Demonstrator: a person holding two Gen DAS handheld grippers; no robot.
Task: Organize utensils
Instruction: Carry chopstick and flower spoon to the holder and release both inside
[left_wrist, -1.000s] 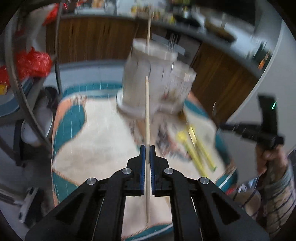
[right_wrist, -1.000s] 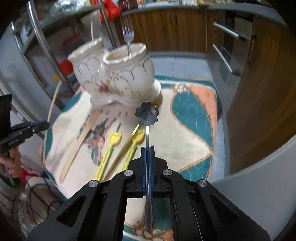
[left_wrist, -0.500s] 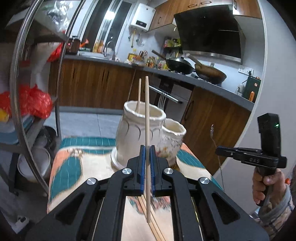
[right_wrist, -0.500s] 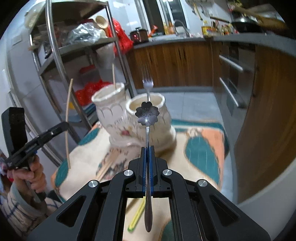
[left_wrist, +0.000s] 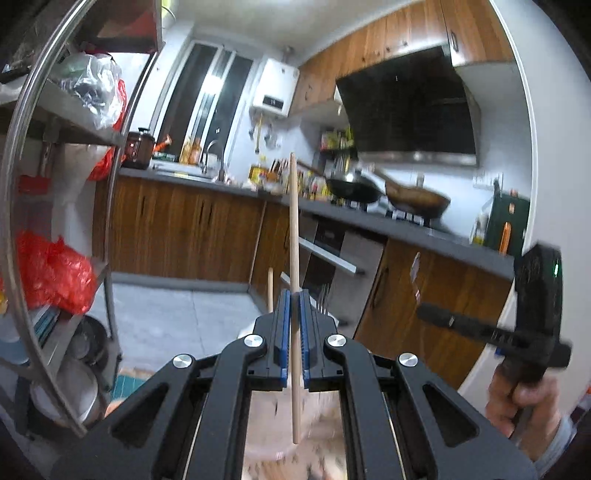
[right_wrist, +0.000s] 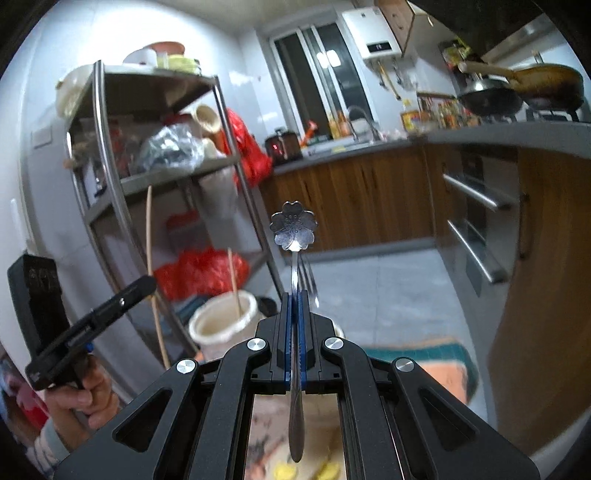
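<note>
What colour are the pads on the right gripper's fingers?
Blue pads, clearest in the right wrist view.

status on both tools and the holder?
Left tool shut on chopstick. Right tool shut on flower spoon. White holder below: one chopstick, a fork inside. Nothing blocking.

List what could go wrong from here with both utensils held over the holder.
1. The left gripper pinches the chopstick at one narrow spot, with long ends either side; it could pivot or slip.
2. The right gripper holds the spoon by its thin handle; it might twist on the way down.
3. The holder already has a stick and a fork in it; a new utensil could knock against them.
</note>
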